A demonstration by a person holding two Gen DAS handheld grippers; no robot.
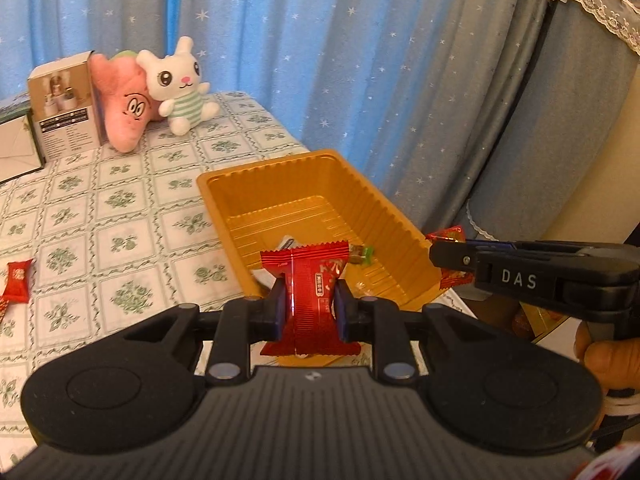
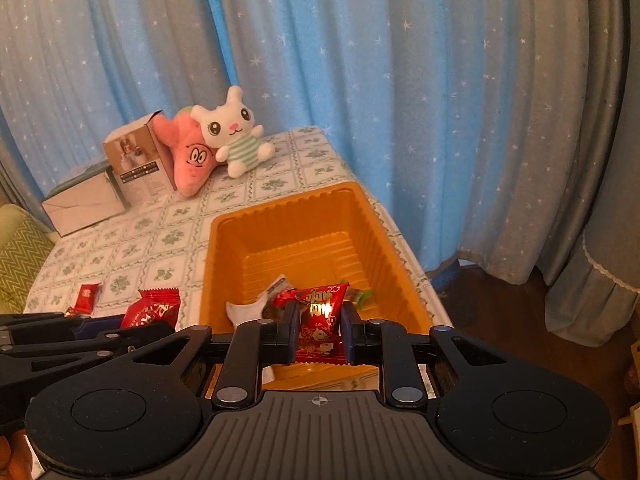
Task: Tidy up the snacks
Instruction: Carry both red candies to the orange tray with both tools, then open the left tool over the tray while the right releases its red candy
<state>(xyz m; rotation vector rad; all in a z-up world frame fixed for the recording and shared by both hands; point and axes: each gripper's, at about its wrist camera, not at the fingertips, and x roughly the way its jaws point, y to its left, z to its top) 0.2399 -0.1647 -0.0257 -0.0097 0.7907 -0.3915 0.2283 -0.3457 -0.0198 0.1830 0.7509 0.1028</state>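
My left gripper (image 1: 310, 300) is shut on a red snack packet (image 1: 310, 280), held upright over the near end of an orange plastic tray (image 1: 256, 169). From the right, my right gripper (image 1: 442, 257) comes in at the tray's near right corner. In the right wrist view that right gripper (image 2: 320, 320) is shut on a red packet with gold print (image 2: 320, 308) above the tray (image 2: 280, 205). The left gripper (image 2: 120, 322) shows at the left with its red packet (image 2: 154, 307). A white wrapper (image 2: 248, 309) and a green candy (image 2: 362, 294) lie in the tray.
A small red candy (image 1: 16, 282) (image 2: 86, 295) lies on the patterned tablecloth left of the tray. A white rabbit plush (image 1: 180, 84), a pink plush (image 1: 126, 108) and a cardboard box (image 1: 64, 108) stand at the back. Blue star curtains hang behind. The table edge runs just right of the tray.
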